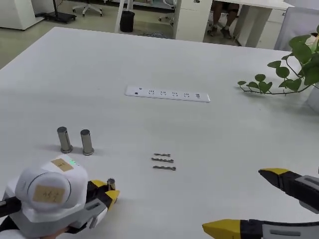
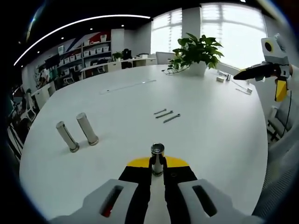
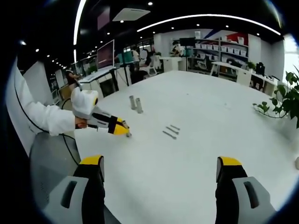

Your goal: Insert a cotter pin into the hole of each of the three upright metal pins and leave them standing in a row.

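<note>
From the head view, my left gripper (image 1: pixel 110 193) sits at the table's (image 1: pixel 209 134) near left corner, its yellow jaws pinching the third pin (image 1: pixel 110 183), which stands upright between the tips. The other two pins (image 1: pixel 75 141) stand side by side, apart from each other, just beyond it toward the left edge. The three cotters (image 1: pixel 163 161) lie parallel and close together, near the middle of the table and to the right of the pins. A strip (image 1: pixel 167 94) lies farther back, and a plant (image 1: pixel 291 67) trails its leaves over the right edge. My right gripper (image 1: pixel 232 200) hangs at the near right corner with its jaws spread wide and nothing between them.

In the left gripper view, the jaws (image 2: pixel 157 169) are pressed onto the third pin (image 2: pixel 157 157) low on its shaft. The two pins (image 2: pixel 77 132) stand to the left ahead, the cotters (image 2: pixel 166 114) lie ahead to the right, and the right gripper (image 2: pixel 254 72) shows off to the right, well apart.

In the right gripper view, my own jaws (image 3: pixel 160 165) stand wide apart over bare table. Across from them the left gripper (image 3: pixel 125 130) grips the third pin (image 3: pixel 128 134). I can't tell whether that pin touches the surface. The two pins (image 3: pixel 135 103) stand beyond, and the cotters (image 3: pixel 171 131) lie to their right.
</note>
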### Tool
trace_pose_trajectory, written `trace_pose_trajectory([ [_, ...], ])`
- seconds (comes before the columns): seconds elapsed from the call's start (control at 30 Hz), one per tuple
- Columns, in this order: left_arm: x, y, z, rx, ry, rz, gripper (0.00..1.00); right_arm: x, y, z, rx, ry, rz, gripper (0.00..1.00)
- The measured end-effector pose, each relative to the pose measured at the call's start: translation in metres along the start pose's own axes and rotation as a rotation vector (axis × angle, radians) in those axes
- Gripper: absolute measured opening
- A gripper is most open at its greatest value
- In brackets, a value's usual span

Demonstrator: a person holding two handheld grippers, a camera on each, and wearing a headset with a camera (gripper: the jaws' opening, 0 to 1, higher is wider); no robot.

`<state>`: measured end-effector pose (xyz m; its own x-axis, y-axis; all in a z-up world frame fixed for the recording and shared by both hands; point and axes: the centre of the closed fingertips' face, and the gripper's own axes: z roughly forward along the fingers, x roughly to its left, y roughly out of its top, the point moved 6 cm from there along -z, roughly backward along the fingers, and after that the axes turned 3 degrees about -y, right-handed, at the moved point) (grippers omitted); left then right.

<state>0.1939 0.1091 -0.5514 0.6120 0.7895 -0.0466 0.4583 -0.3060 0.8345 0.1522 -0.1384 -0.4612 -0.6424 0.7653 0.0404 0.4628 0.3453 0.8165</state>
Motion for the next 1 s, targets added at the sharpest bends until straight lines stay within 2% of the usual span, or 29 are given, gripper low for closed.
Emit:
trace_pose_trajectory([
  [0.3,-0.001,0.000,-0.001,-0.007,0.002,0.013,0.06,-0.001,0.003,0.001,-0.005,0.001,-0.004,0.98],
  [0.37,-0.002,0.001,-0.001,-0.031,-0.007,-0.013,0.08,0.000,0.003,0.001,-0.004,0.003,-0.007,0.98],
  [0.5,-0.003,0.001,-0.001,-0.027,-0.002,0.012,0.21,0.002,0.001,0.001,0.009,0.005,-0.017,0.98],
  [0.53,-0.002,0.005,-0.003,-0.042,0.008,0.010,0.24,0.002,0.001,0.001,0.011,0.005,-0.018,0.98],
  [0.63,-0.004,0.013,-0.007,-0.093,-0.020,-0.006,0.33,0.001,0.000,0.000,0.011,0.003,-0.017,0.98],
  [0.73,-0.003,0.015,-0.009,-0.080,-0.032,-0.031,0.46,0.000,-0.001,0.000,0.014,-0.001,-0.019,0.98],
  [0.77,-0.006,0.015,-0.011,-0.070,-0.054,-0.025,0.50,0.000,-0.001,-0.001,0.016,-0.003,-0.019,0.98],
  [0.8,-0.008,0.016,-0.014,-0.085,-0.076,0.013,0.52,0.000,-0.002,-0.001,0.019,-0.005,-0.019,0.98],
  [0.83,-0.009,0.015,-0.016,-0.090,-0.084,0.021,0.55,-0.001,-0.003,-0.001,0.022,-0.007,-0.018,0.98],
  [0.87,-0.011,0.013,-0.018,-0.070,-0.102,0.002,0.58,-0.001,-0.004,-0.002,0.024,-0.008,-0.017,0.98],
  [1.0,-0.013,0.008,-0.027,-0.058,-0.136,-0.013,0.75,-0.002,-0.006,-0.003,0.032,-0.010,-0.011,0.98],
])
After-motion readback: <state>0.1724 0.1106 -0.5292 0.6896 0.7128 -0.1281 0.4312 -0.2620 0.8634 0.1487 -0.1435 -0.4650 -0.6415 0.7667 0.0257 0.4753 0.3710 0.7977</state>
